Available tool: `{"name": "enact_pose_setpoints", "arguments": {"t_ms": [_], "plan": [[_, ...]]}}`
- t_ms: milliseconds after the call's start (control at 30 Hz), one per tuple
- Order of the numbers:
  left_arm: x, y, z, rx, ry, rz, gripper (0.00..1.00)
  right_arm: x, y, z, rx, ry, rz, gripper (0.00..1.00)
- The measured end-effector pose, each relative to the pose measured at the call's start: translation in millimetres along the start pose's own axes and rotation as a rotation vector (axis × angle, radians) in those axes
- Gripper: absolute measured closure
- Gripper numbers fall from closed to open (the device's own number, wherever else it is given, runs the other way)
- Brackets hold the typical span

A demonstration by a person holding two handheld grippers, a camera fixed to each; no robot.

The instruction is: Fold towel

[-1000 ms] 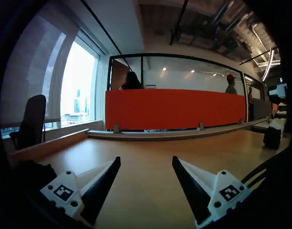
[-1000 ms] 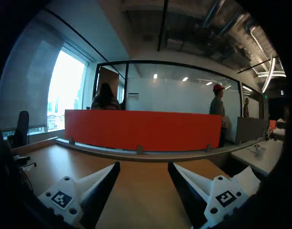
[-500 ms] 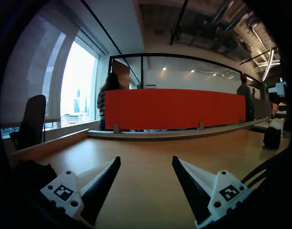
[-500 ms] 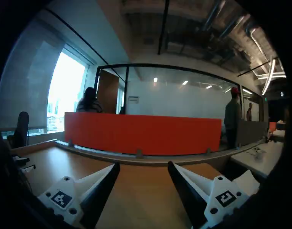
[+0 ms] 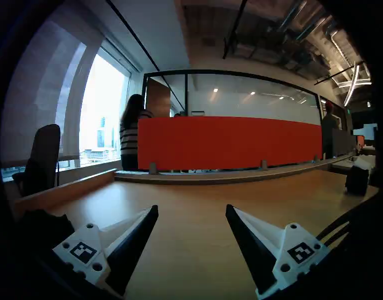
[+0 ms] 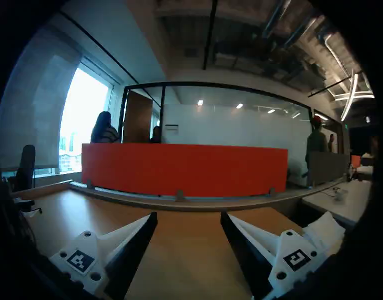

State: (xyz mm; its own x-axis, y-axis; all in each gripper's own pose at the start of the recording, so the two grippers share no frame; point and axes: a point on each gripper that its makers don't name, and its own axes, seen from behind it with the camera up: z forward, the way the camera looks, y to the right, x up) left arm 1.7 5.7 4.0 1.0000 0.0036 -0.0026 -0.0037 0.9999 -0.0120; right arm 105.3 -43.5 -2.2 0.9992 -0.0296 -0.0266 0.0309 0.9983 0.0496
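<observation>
Both left gripper (image 5: 191, 206) and right gripper (image 6: 188, 214) fingers (image 6: 254, 250) gape above desk (image 5: 201, 192) facing orange partition (image 5: 226, 142).

The towel (image 6: 325, 229), white and rumpled, lies near the right edge of the wooden table (image 6: 191, 250), partly hidden.

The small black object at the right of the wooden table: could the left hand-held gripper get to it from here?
Probably yes: the left hand-held gripper is open, and only bare wooden table lies between it and the small black object.
</observation>
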Motion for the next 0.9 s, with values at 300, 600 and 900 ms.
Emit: {"name": "enact_pose_setpoints", "arguments": {"t_ms": [300, 600, 900], "plan": [[-0.5, 0.2, -0.1, 0.0, 0.0, 0.0, 0.0, -25.6, 5.2, 2.4, -0.011, 0.0, -0.001, 0.01], [-0.4, 0.4, 0.2, 0.0, 0.0, 0.0, 0.0, -55.9, 20.2, 4.5, -0.033, -0.006, 0.008, 0.01], [-0.6, 0.4, 0.4, 0.0, 0.0, 0.0, 0.0, -80.4, 33.7, 3.7, -0.047, -0.011, 0.028, 0.01]]}}
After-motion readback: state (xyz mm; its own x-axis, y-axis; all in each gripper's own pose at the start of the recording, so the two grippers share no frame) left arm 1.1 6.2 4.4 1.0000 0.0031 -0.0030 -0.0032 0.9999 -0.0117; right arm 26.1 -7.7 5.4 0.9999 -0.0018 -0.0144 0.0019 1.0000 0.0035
